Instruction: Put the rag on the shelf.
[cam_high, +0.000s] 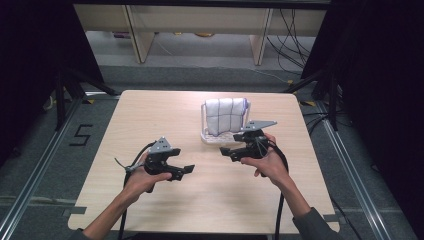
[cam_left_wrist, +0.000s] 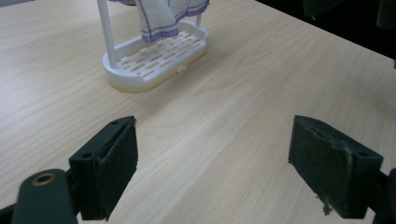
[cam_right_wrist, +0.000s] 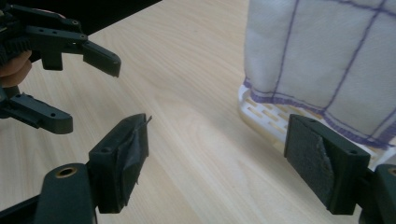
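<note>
Both grippers stand wide open and empty: the left gripper (cam_high: 186, 170) over bare table (cam_high: 150, 115), the right gripper (cam_high: 226, 151) just near of the white rack (cam_high: 212, 136). The purple-checked cloth (cam_high: 225, 116) hangs over that rack, far and right of the left gripper. To grip it well, approach low and pinch the hem squarely.

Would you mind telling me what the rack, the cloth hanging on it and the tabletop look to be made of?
Rack: seemingly moulded plastic, smooth white, with a slotted base and thin posts.
Cloth: woven fabric, probably cotton, matte white, with stitched purple grid lines and hem.
Tabletop: pale wood-grain surface, possibly laminate; the even, low-sheen finish leaves that open.
</note>
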